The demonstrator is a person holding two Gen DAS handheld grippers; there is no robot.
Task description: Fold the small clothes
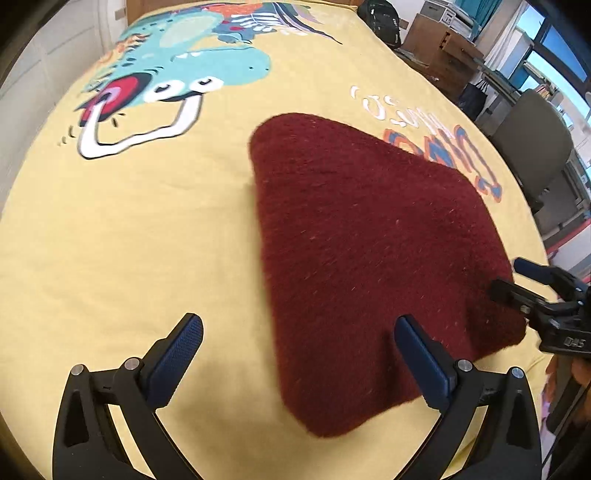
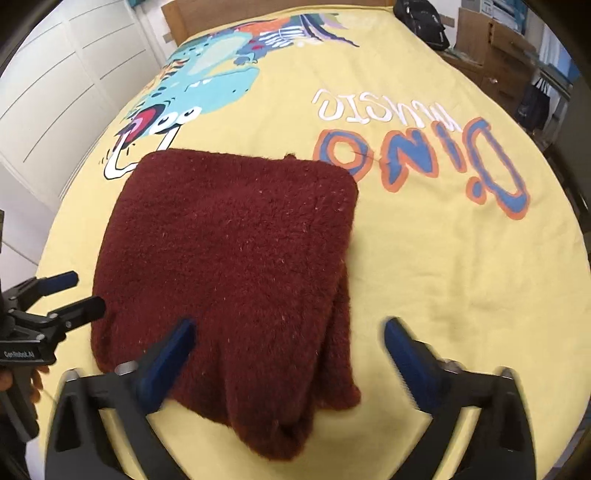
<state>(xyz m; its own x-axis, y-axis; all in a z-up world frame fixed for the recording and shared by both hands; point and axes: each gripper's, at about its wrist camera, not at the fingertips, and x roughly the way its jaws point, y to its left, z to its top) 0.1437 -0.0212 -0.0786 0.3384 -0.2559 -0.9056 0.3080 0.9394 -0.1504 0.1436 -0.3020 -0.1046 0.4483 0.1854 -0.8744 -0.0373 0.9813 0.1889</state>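
Note:
A dark red fuzzy garment (image 1: 362,251) lies folded into a thick pad on the yellow bed cover; it also shows in the right wrist view (image 2: 229,258). My left gripper (image 1: 299,332) is open and empty, just above the garment's near left corner, its right finger over the cloth. My right gripper (image 2: 290,334) is open and empty, straddling the garment's near edge, where a layered fold hangs toward me. Each gripper shows in the other's view: the right gripper (image 1: 508,275) at the garment's right edge, the left gripper (image 2: 86,291) at its left edge.
The yellow cover (image 2: 461,277) bears a dinosaur print (image 2: 207,85) and "Dino music" lettering (image 2: 421,162). White wardrobe doors (image 2: 74,74) stand left of the bed. A black bag (image 2: 421,22), cardboard boxes (image 1: 439,48) and a grey chair (image 1: 532,140) stand at the right.

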